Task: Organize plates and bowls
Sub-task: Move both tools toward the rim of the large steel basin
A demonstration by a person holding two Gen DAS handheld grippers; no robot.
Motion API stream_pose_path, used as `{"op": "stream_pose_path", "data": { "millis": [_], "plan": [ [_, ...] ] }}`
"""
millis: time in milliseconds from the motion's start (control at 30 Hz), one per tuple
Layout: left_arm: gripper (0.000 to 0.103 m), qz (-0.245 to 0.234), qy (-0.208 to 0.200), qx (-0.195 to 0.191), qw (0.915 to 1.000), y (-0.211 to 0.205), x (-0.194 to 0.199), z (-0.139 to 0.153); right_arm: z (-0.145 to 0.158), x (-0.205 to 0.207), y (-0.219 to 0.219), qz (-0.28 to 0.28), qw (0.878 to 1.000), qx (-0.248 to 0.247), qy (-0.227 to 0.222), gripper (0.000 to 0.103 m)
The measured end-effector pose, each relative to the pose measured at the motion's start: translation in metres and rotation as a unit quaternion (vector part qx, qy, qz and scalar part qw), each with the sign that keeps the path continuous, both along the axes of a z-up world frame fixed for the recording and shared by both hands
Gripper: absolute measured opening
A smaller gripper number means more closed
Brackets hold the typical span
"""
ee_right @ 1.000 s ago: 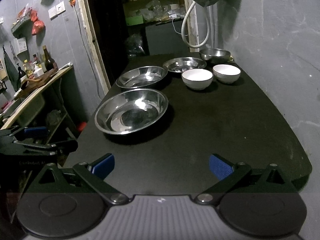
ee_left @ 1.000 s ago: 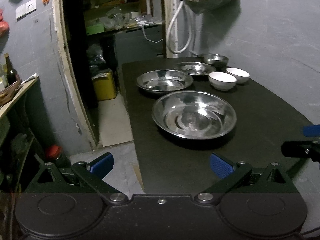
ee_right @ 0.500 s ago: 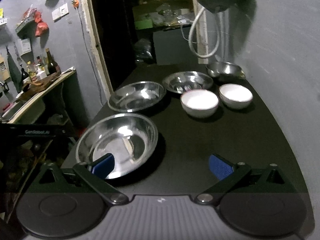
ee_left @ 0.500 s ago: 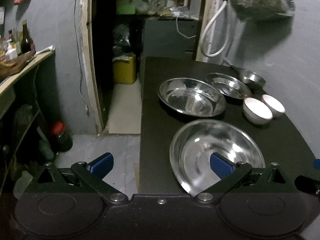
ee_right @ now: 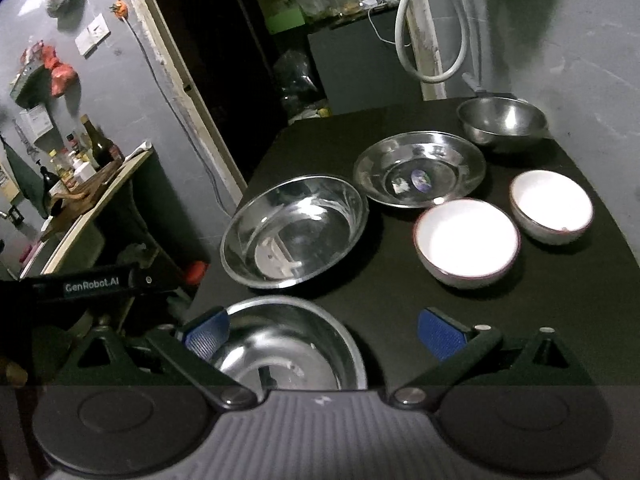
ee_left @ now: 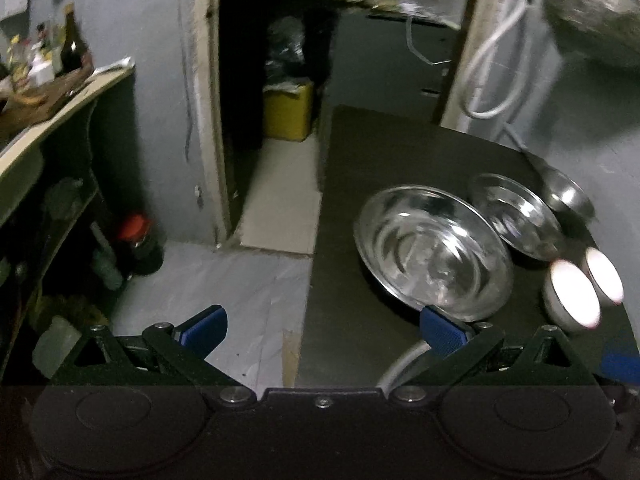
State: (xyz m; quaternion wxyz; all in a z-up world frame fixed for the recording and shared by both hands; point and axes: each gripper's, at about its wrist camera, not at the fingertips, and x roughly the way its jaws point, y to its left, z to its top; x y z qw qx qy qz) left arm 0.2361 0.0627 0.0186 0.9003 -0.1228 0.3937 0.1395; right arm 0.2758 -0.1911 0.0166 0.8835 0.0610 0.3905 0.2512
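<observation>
Both our grippers, left [ee_left: 322, 330] and right [ee_right: 322, 334], hang spread and empty. The nearest steel bowl [ee_right: 288, 350] sits below them on the table [ee_right: 560, 300]; we should pinch its rim squarely.

Two handheld grippers, matte black linkage arms, triangular cut-outs, silver pivot screws. Left gripper [ee_left: 322, 330]: blue ribbed pads [ee_left: 204, 326], smooth black housing with two round discs. Right gripper [ee_right: 322, 332]: same blue pads [ee_right: 440, 334], grey ribbed housing (small white logo mid-top). White "GenRobot.AI" lettering on left unit's side.
</observation>
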Motion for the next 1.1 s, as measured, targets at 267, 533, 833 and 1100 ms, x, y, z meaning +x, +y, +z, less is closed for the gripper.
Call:
{"op": "stream_pose_path", "data": {
  "millis": [267, 533, 833, 1100],
  "plan": [
    [0.102, -0.019, 0.001, 0.001, 0.9998, 0.034, 0.049, 0.0, -0.008, 0.027, 0.028, -0.031, 0.999, -0.005, 0.022, 0.103],
    [0.102, -0.082, -0.007, 0.015, 0.9965, 0.045, 0.105, -0.01, -0.018, 0.049, 0.046, -0.062, 0.998, -0.004, 0.033, 0.103],
    [0.102, -0.147, 0.001, 0.033, 0.9886, 0.037, 0.144, -0.026, -0.03, 0.069, 0.053, -0.095, 0.994, 0.007, 0.046, 0.094],
    [0.09, -0.179, 0.005, 0.017, 0.9837, 0.031, 0.155, -0.036, -0.041, 0.077, 0.052, -0.109, 0.992, 0.018, 0.057, 0.081]
  ]
}}
